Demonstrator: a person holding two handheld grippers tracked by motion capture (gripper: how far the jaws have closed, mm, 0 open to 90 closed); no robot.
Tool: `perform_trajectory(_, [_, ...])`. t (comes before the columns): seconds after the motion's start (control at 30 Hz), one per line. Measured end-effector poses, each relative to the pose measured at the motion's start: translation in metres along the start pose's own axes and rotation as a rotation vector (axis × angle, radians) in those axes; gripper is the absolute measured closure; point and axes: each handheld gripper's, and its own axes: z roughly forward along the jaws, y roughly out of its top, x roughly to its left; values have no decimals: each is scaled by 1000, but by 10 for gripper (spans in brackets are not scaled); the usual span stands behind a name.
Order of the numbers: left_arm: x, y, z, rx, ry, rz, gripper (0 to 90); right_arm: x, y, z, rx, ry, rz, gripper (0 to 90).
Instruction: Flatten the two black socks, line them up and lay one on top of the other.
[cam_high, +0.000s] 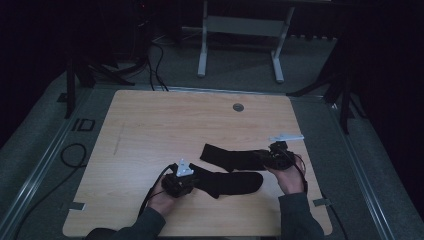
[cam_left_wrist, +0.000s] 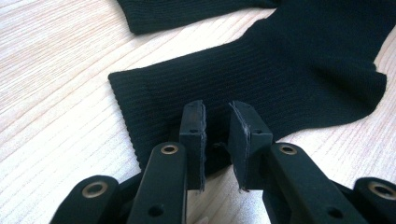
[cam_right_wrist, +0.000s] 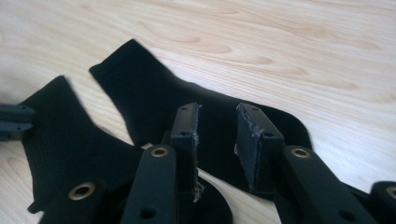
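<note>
At the near edge of the table (cam_high: 130, 125), the person's left hand (cam_high: 161, 201) held the left gripper (cam_left_wrist: 215, 126) low over the cuff end of the nearer black sock (cam_high: 231, 183), its jaws set a narrow gap apart with nothing between the pads; the ribbed fabric lay flat beneath them, and whether the pads touched the cloth could not be told. On the person's right, the right hand (cam_high: 290, 180) held the right gripper (cam_right_wrist: 217, 126) over one end of the farther black sock (cam_high: 231, 158), jaws likewise spread and gripping nothing. The two socks lay near each other in the near-centre of the table, the farther one angled away toward the left; whether they touched or overlapped near the right gripper could not be told in the dim high view. In the inspector's judgement, the main risk was a pinch that took only the top layer of the cuff, so the sock would open or slide out on lifting. A closing pad could also push the thin knit along the smooth wood and bunch it rather than seize it. If the socks overlapped, the right gripper might catch both and drag the second. Farther back, a small round grommet (cam_high: 238, 107) and a pale strip (cam_high: 286, 136) sat well apart from the work and posed little hazard.
</note>
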Motion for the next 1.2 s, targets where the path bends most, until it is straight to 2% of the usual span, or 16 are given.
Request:
perform_trajectory(0.1, [0, 0, 0, -2, 0, -1, 762, 8, 4, 10, 27, 22, -57, 669])
perform_trajectory(0.13, [0, 0, 0, -2, 0, -1, 762, 12, 6, 15, 48, 28, -93, 668])
perform_trajectory(0.3, [0, 0, 0, -1, -2, -1, 762, 26, 9, 33, 103, 26, -192, 668])
perform_trajectory(0.6, [0, 0, 0, -1, -2, -1, 761, 42, 17, 56, 120, 53, -282, 663])
perform_trajectory(0.83, [0, 1, 1, -1, -4, -2, 761, 56, 27, 81, 159, 10, -389, 635])
perform_trajectory(1.03, [0, 0, 1, -2, -6, -3, 761, 62, 35, 98, 184, 33, -430, 622])
perform_trajectory(1.13, [0, 1, 0, 0, -7, -3, 761, 64, 39, 107, 211, 54, -483, 615])
perform_trajectory(1.2, [0, 1, 0, 1, -8, -4, 761, 65, 41, 112, 226, 77, -501, 607])
